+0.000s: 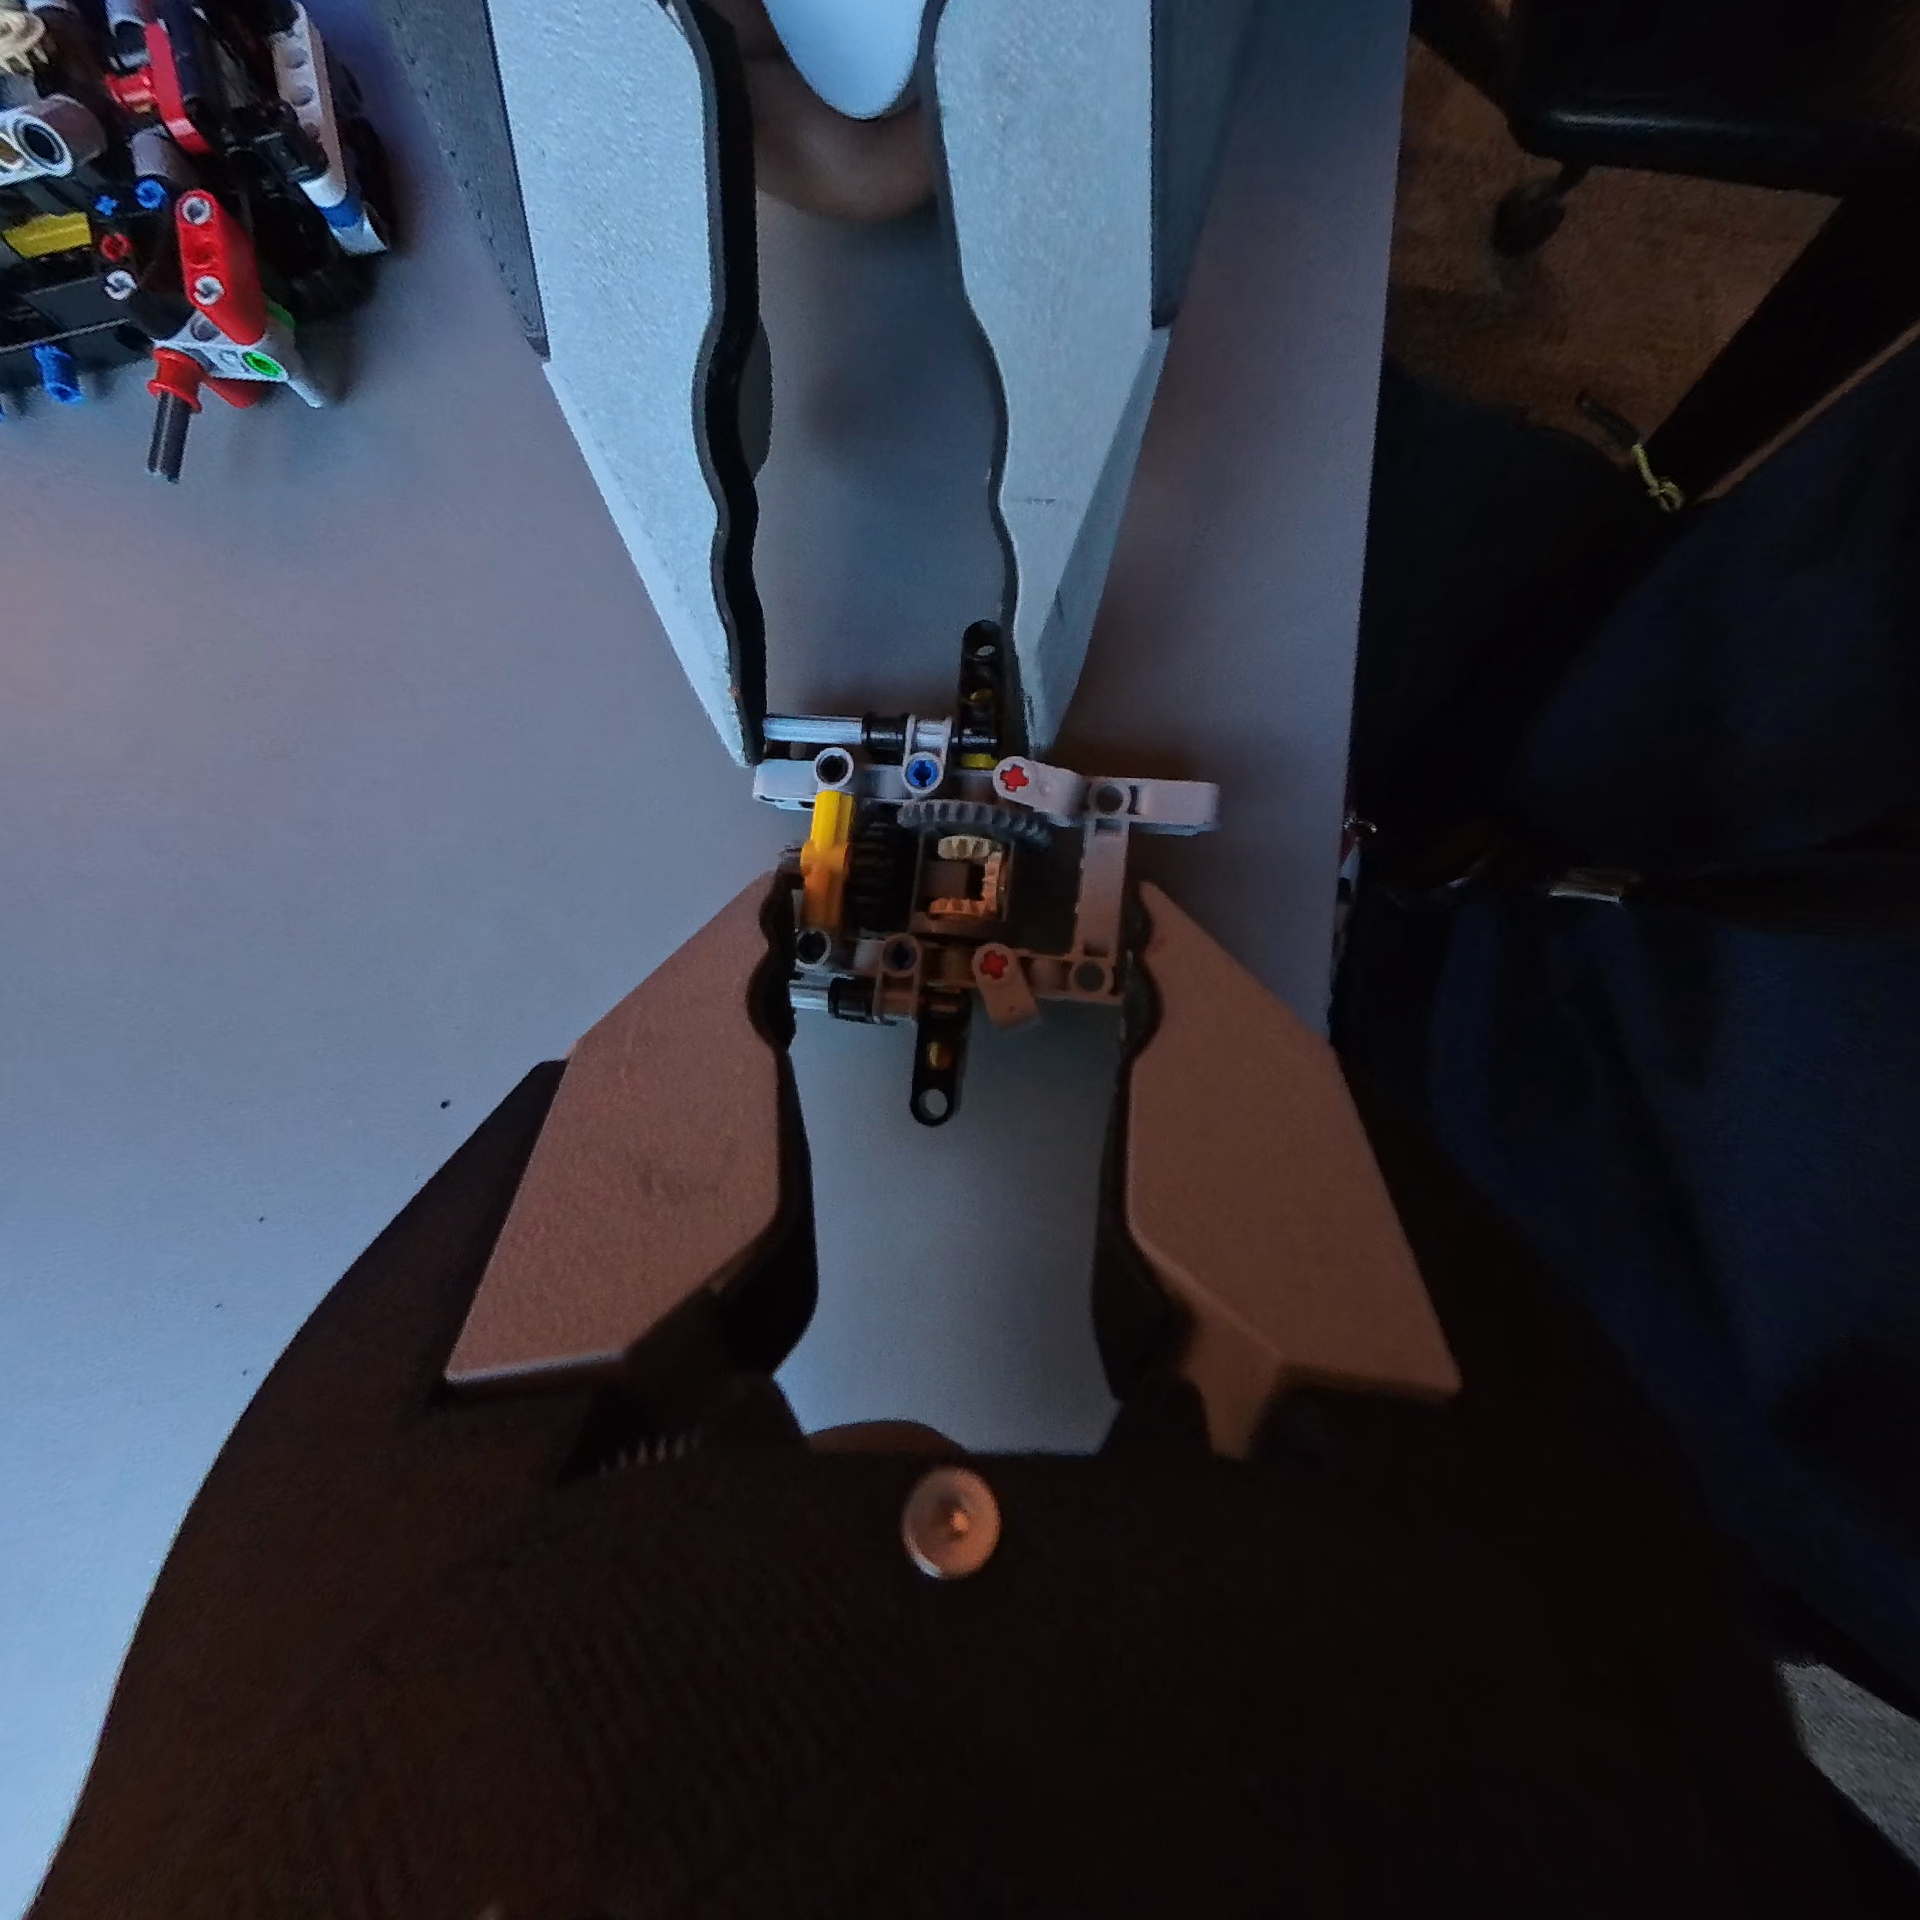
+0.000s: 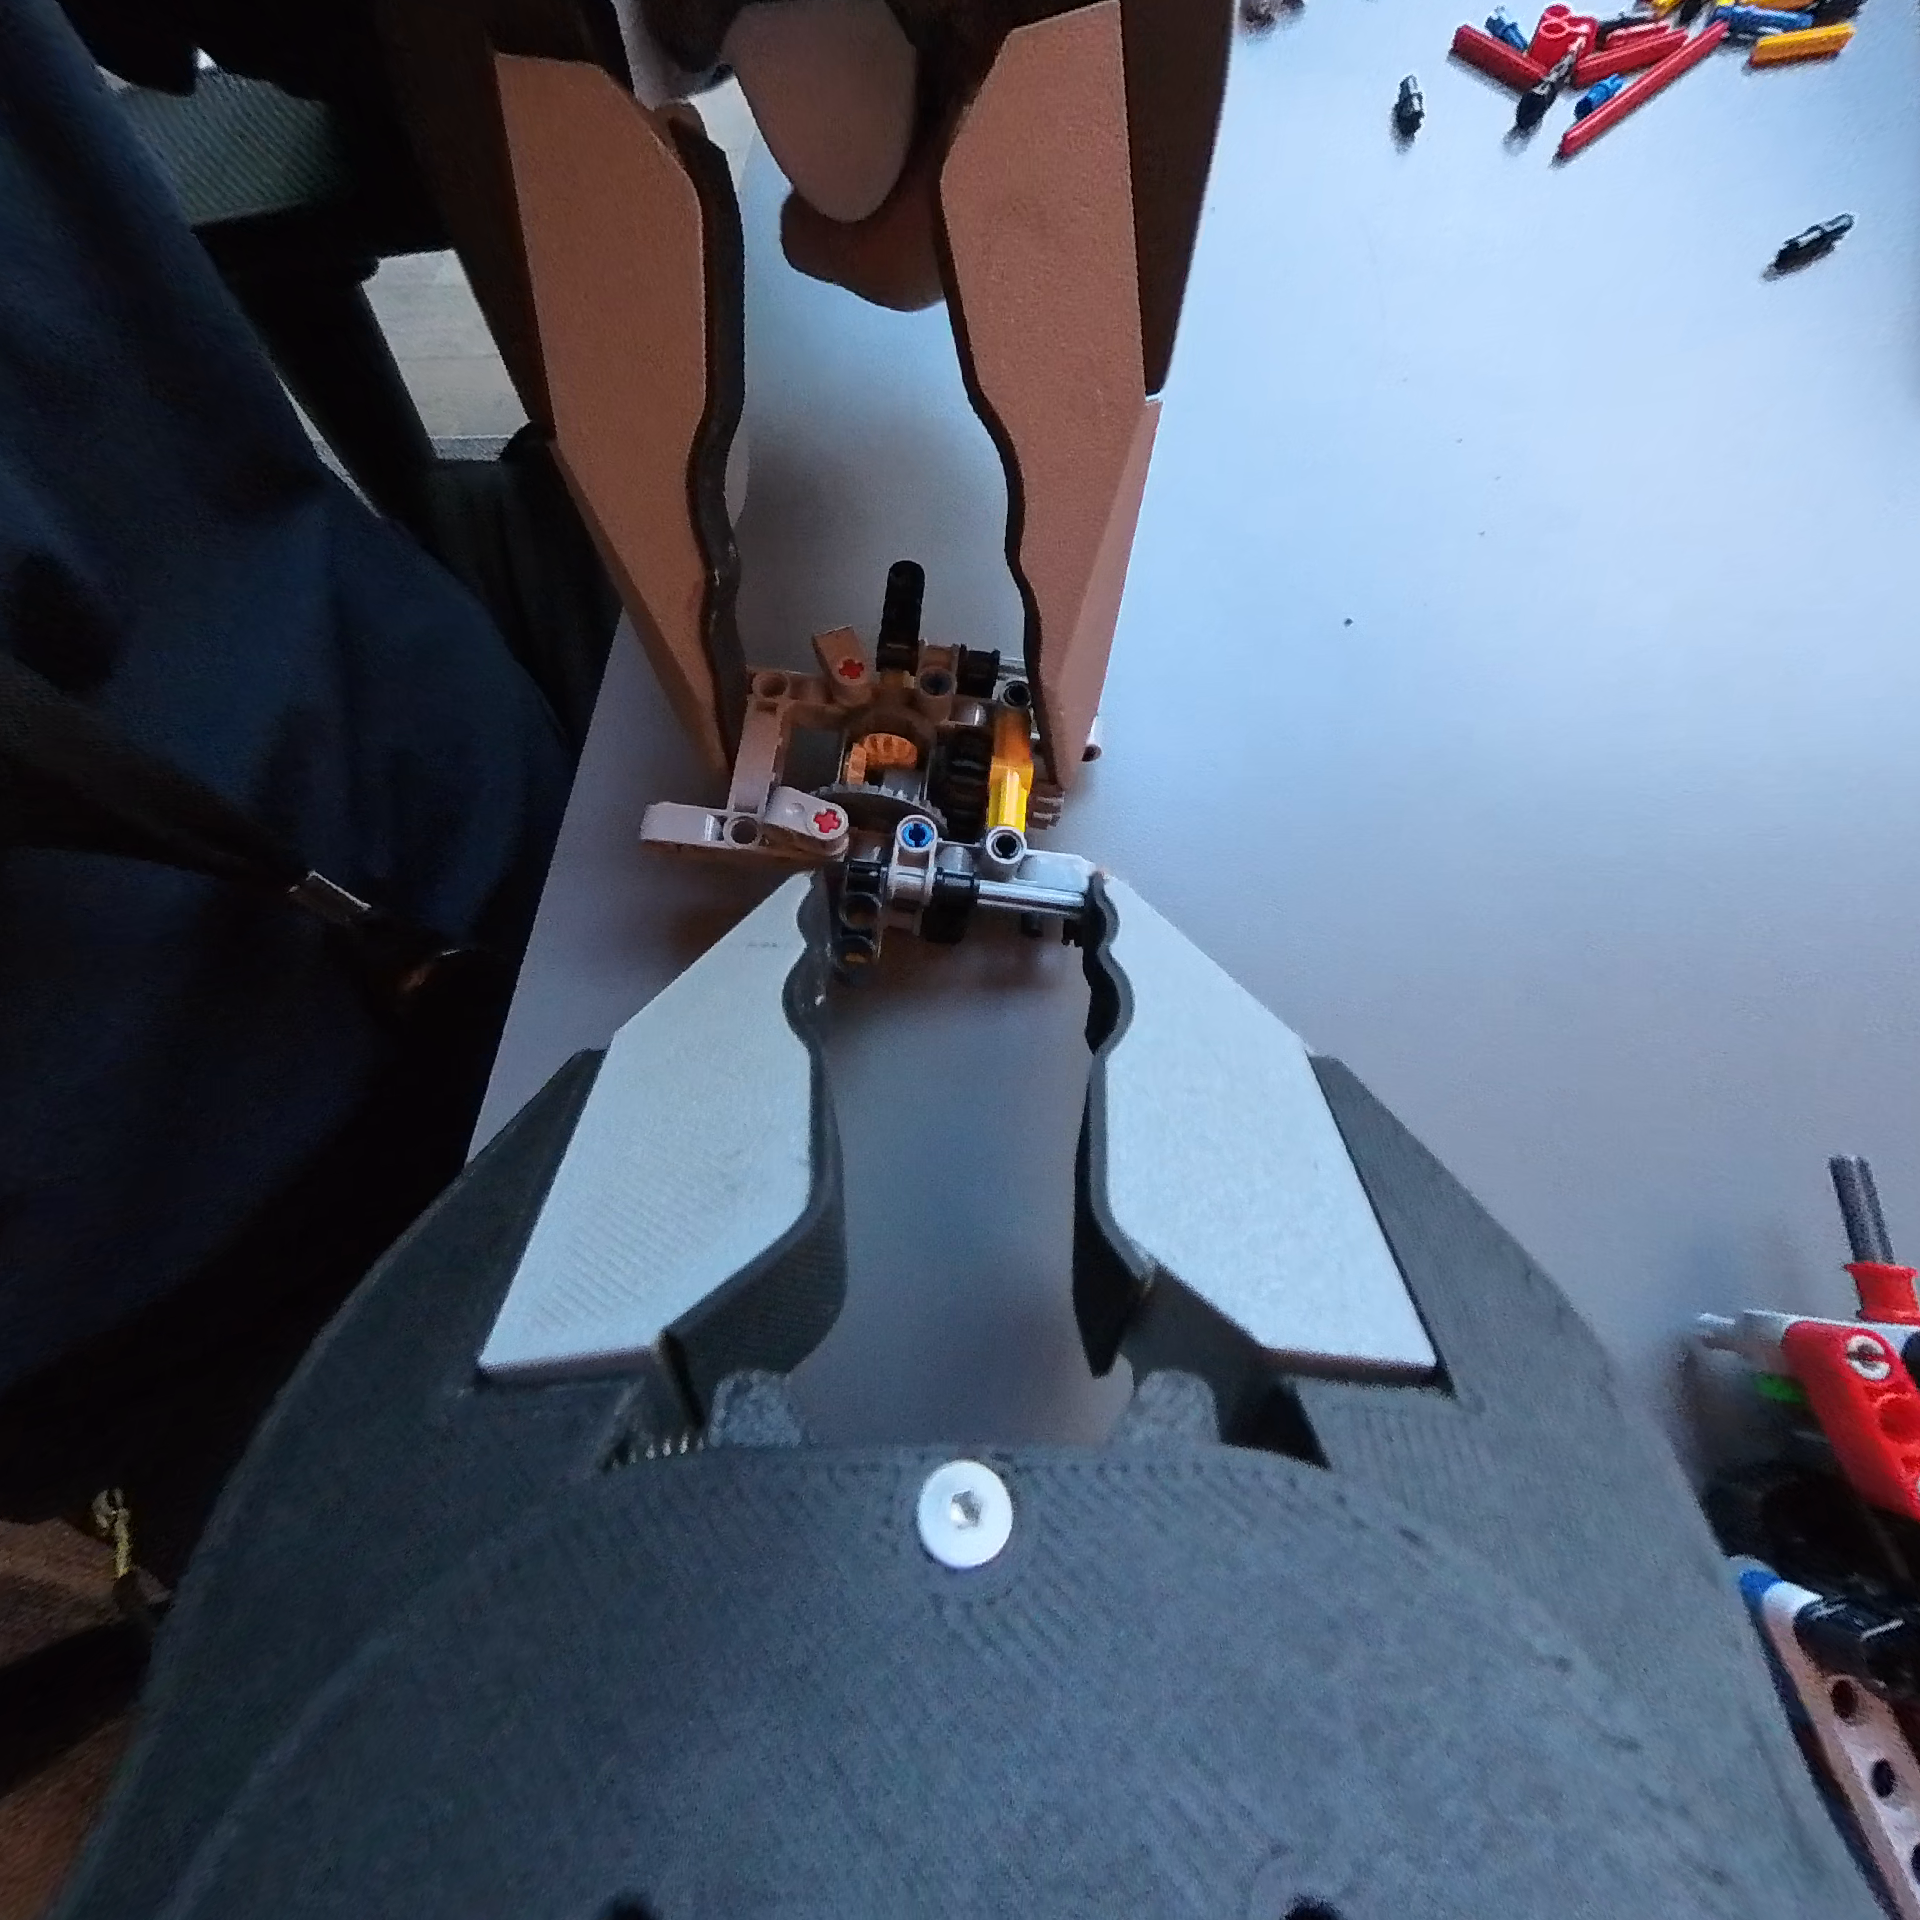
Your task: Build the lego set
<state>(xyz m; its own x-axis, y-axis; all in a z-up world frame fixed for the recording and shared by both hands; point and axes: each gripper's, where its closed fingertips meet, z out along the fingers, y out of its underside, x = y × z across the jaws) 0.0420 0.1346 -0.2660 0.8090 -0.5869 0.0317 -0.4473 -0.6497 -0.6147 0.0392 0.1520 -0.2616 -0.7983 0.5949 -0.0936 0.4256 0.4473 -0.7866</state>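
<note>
Two grippers meet on one small gear assembly [image 1: 951, 883], a grey beam frame with a dark gear, tan bevel gears and a yellow connector. It sits on the pale table [image 1: 312, 935], close to the table edge. The left gripper [image 1: 951, 935] has its tan fingers clamped on the frame's two sides. From the opposite end, the right gripper [image 2: 951, 914] stands apart about the grey axle [image 2: 1023, 888]. One grey pad touches the axle's tip and the other seems to rest against the black beam [image 2: 857, 914], though blur makes that uncertain. The axle's long axis runs straight across between the right fingertips. Loose red and black building pieces [image 2: 1621, 62] lie well beyond, and a partly built model [image 1: 156, 229] stands off to the side. Dark cloth hangs past the table edge.
</note>
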